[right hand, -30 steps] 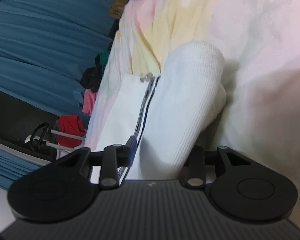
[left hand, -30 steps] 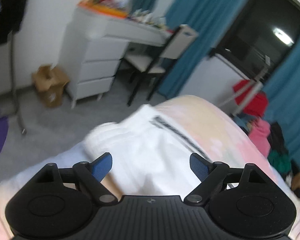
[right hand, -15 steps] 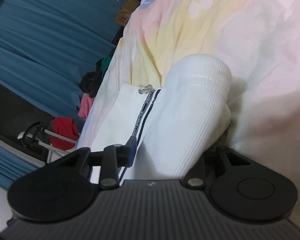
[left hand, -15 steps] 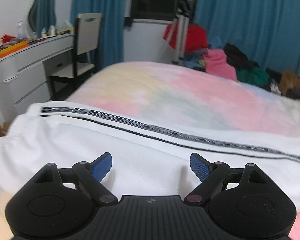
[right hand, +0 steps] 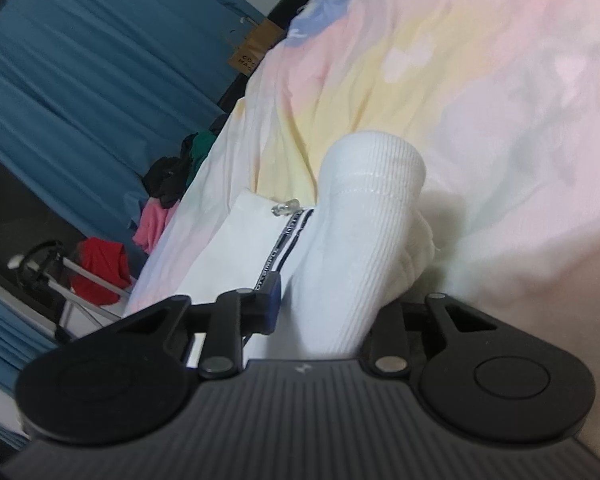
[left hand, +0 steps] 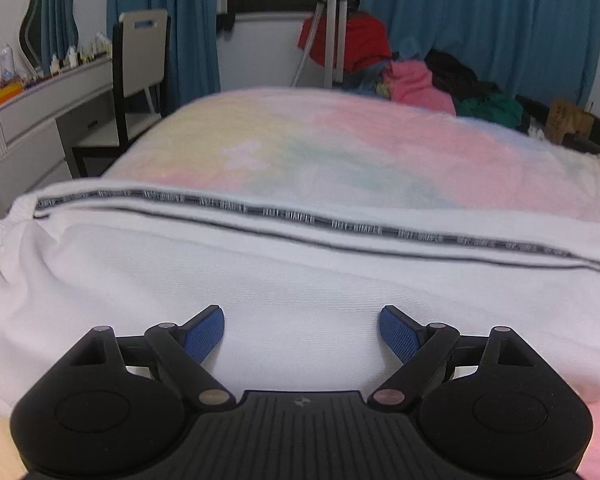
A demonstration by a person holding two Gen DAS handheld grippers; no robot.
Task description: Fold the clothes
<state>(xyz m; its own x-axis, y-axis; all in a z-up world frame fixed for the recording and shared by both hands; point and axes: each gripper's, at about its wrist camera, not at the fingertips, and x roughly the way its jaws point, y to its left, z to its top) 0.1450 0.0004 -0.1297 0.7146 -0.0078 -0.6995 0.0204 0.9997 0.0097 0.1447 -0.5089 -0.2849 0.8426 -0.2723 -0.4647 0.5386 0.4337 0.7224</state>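
Note:
White sweatpants (left hand: pixel 260 280) with a black printed side stripe (left hand: pixel 284 214) lie across a pastel tie-dye bed (left hand: pixel 340 152). My left gripper (left hand: pixel 302 330) is open just above the white fabric, its blue pads (left hand: pixel 204 334) apart and empty. In the right wrist view the pants' ribbed cuff (right hand: pixel 364 216) stands up between my right gripper's fingers. My right gripper (right hand: pixel 320 304) is shut on the cuff end of the pants; the right finger is hidden behind the fabric.
A white desk (left hand: pixel 40 112) and a chair (left hand: pixel 140 64) stand left of the bed. A tripod (left hand: pixel 332 20) and a pile of red, pink, black and green clothes (left hand: pixel 412 80) sit beyond it by blue curtains (left hand: pixel 480 20). A cardboard box (left hand: pixel 568 120) is at the far right.
My left gripper swung round from facing the desk to facing across the bed, then moved closer over the pants. My right gripper kept its hold on the cuff and tilted slightly.

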